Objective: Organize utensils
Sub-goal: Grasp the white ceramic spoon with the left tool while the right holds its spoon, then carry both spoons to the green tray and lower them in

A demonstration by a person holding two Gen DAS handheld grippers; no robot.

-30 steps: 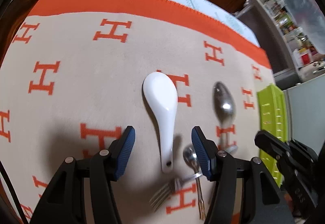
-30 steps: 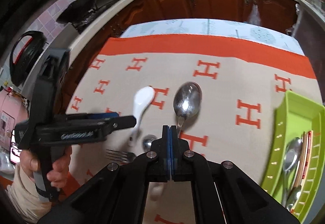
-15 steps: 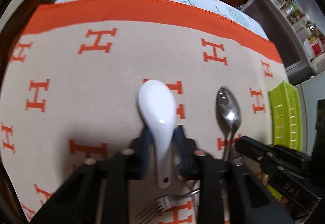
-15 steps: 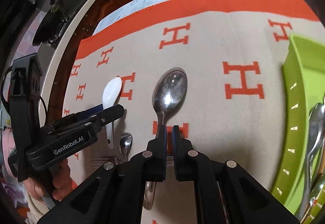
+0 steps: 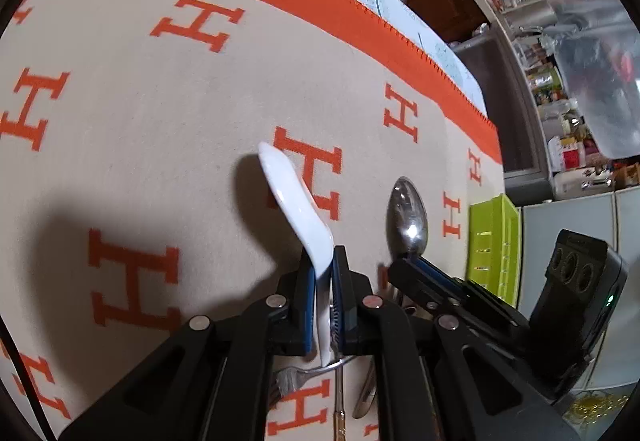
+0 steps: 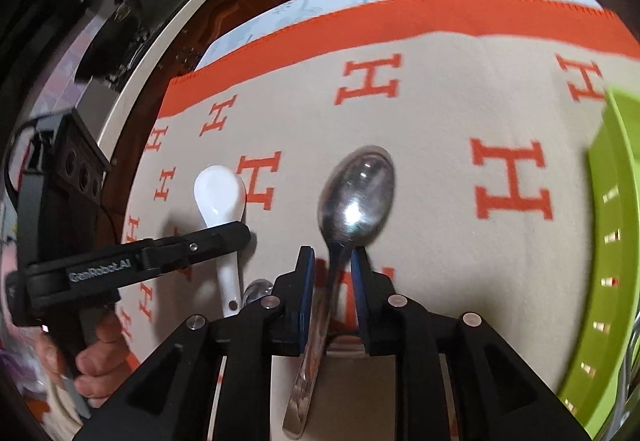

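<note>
My left gripper (image 5: 323, 265) is shut on the handle of a white ceramic spoon (image 5: 294, 197), which is tilted up off the cloth; it also shows in the right wrist view (image 6: 221, 197). A large metal spoon (image 6: 354, 197) lies on the beige cloth with orange H marks. My right gripper (image 6: 331, 261) is open, its blue pads on either side of that spoon's neck without closing on it. The same spoon (image 5: 407, 219) shows in the left wrist view, right of the white one. A green utensil tray (image 6: 616, 225) stands at the right.
A fork (image 5: 304, 375) and a small metal spoon (image 6: 256, 287) lie on the cloth near the grippers. The tray holds several utensils at its lower right. Wooden cabinets and a cluttered counter lie beyond the table's far edge.
My left gripper closed on the white spoon's handle and lifted it, tilted. My right gripper opened from shut and now straddles the large metal spoon's neck.
</note>
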